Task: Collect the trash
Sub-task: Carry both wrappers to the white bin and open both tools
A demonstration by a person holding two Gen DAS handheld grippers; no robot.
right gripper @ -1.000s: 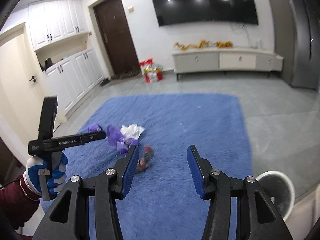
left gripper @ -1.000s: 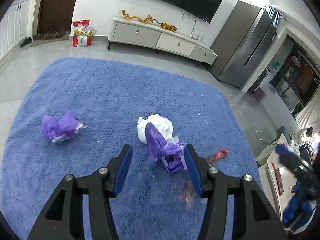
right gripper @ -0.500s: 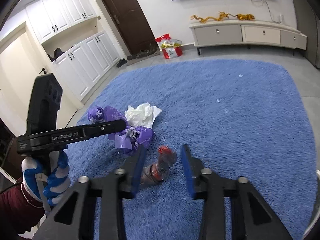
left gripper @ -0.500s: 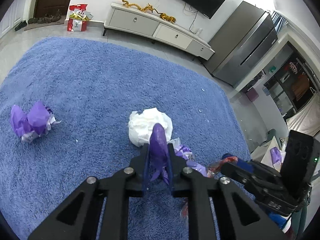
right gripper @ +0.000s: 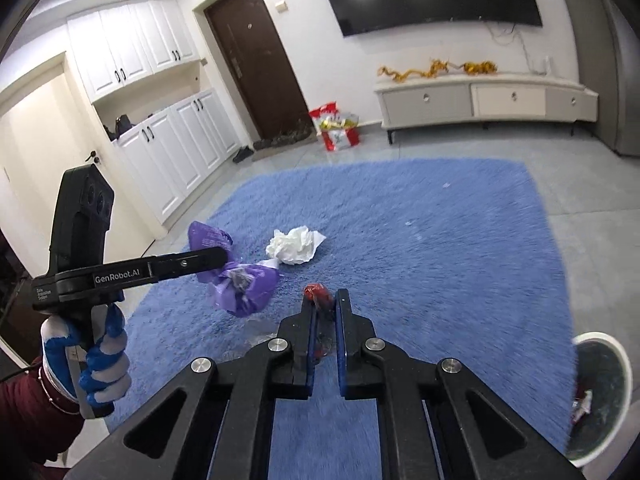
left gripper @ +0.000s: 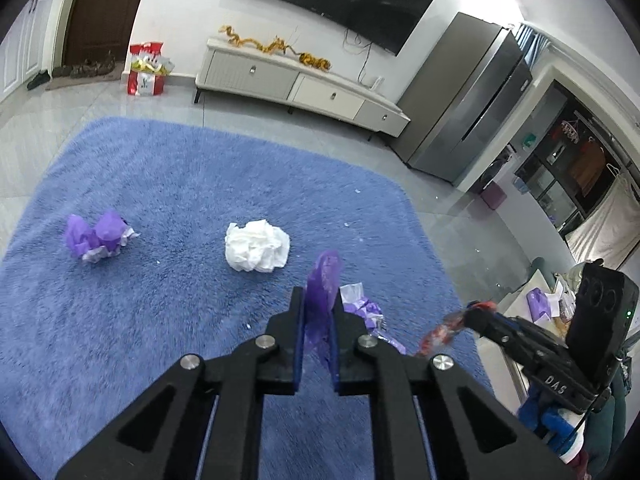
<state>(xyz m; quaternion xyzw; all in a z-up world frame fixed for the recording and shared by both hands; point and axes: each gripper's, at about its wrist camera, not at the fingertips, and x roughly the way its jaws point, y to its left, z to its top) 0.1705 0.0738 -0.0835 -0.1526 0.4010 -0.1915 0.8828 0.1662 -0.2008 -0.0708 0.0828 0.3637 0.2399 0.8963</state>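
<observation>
A purple bag (left gripper: 322, 280) is pinched by the closing left gripper (left gripper: 317, 312). A red wrapper (right gripper: 318, 296) is clamped in the fully closed right gripper (right gripper: 324, 312). White tissue (left gripper: 257, 245) is left mid-rug (left gripper: 160, 168).

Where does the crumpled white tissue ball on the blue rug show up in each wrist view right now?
Left wrist: crumpled white tissue ball sits centre, on the blue rug, just up-left of the tool tips.
Right wrist: same ball lies centre-left, beyond the purple plastic wrapper.
Shared landmark: the red gift bag beside the dark door.
</observation>
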